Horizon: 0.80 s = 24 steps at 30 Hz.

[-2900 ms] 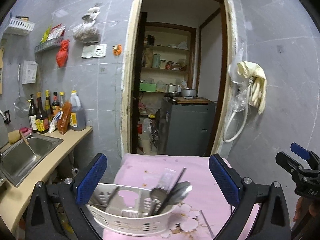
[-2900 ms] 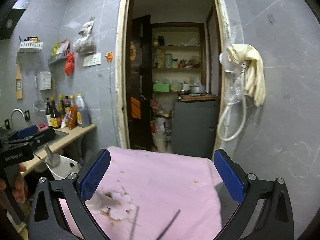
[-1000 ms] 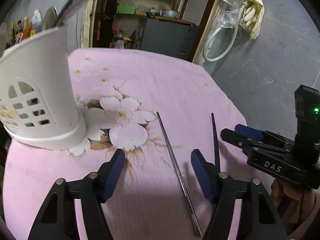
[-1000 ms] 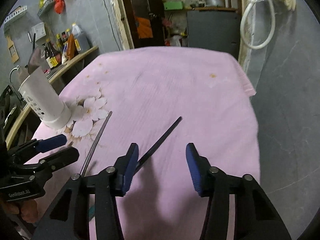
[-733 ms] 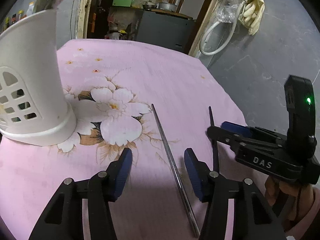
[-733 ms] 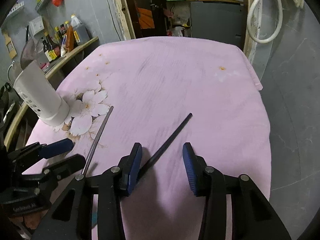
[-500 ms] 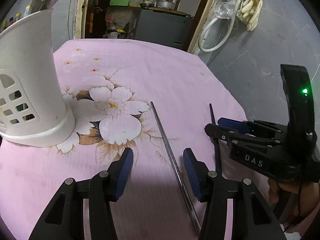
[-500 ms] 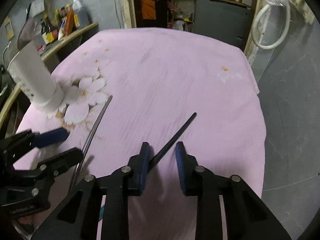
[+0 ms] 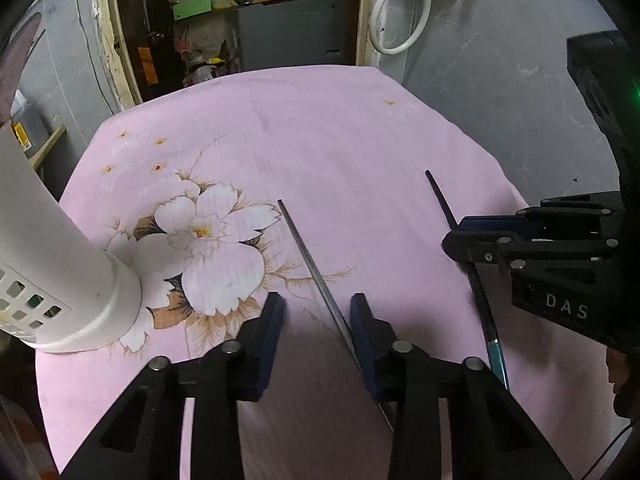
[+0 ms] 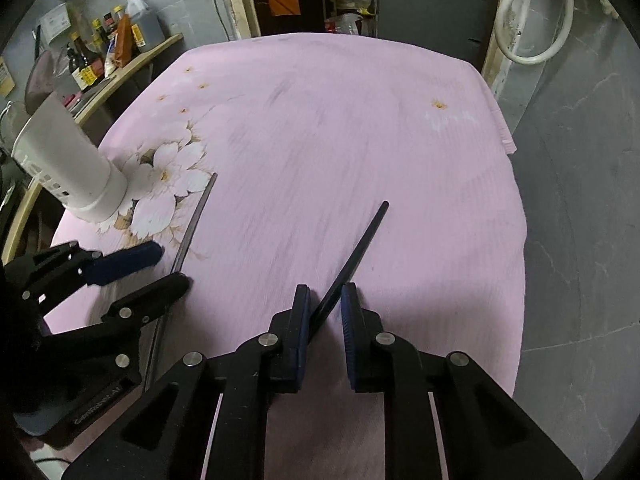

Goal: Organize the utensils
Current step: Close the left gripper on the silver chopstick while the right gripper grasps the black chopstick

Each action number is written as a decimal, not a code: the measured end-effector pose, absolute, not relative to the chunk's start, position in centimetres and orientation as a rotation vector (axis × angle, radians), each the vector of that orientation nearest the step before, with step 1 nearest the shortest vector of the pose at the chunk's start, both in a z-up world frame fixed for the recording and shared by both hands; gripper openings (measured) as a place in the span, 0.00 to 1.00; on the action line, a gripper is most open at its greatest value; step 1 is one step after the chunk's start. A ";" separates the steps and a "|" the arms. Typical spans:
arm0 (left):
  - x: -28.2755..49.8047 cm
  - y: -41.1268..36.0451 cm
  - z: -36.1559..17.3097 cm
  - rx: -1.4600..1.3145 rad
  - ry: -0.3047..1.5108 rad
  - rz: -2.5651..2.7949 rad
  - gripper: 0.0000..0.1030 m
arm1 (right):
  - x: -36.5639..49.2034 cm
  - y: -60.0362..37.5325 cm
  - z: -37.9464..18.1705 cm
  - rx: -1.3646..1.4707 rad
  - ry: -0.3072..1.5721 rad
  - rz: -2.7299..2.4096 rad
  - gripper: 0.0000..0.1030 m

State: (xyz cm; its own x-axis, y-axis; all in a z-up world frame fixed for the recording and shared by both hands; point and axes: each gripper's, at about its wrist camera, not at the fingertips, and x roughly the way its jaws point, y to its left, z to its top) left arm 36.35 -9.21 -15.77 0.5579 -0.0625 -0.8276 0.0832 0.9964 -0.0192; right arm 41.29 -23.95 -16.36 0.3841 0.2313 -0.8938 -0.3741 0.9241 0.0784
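Both grippers' jaws have narrowed, apparently closing around chopsticks.

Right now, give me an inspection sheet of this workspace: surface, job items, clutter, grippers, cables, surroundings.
Surface: pink floral tablecloth, a few small orange-brown marks.
Job's things: silver chopstick and black chopstick lie apart on the cloth; white slotted utensil holder stands at the left edge.
Clutter: nothing seen on the cloth.
Grippers: left gripper closing, silver chopstick between its jaws against one pad, not yet clamped; right gripper closing around the black chopstick, pads not clearly pressing.
Cables: white hose looped on the wall.
Surroundings: sauce bottles on a side counter; open doorway to a storeroom; grey tiled walls.
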 end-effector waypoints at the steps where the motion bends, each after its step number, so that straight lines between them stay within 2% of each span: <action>1: 36.3 -9.1 -15.7 0.017 0.976 -0.087 0.25 | 41.2 -23.8 -16.5 -0.143 1.110 0.380 0.14; 4: 36.4 -9.4 -15.5 0.017 0.981 -0.102 0.12 | 41.0 -23.9 -16.5 -0.128 1.096 0.366 0.14; 9: 36.4 -8.2 -15.6 -0.086 0.976 -0.118 0.06 | 41.4 -25.2 -16.5 -0.024 1.100 0.392 0.09; 13: 35.5 -6.1 -15.4 -0.249 0.944 -0.135 0.05 | 41.3 -26.4 -16.6 0.076 1.086 0.446 0.08; 24: 33.6 -4.9 -13.3 -0.360 0.837 -0.147 0.05 | 38.6 -27.0 -13.2 0.150 0.918 0.526 0.06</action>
State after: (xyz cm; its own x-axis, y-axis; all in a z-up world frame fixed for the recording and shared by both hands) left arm 33.60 -4.95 -13.32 0.6637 -0.2670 -0.6987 -0.0133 0.9298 -0.3679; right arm 38.65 -27.01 -13.16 0.4915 0.4942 -0.7171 -0.3691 0.8640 0.3424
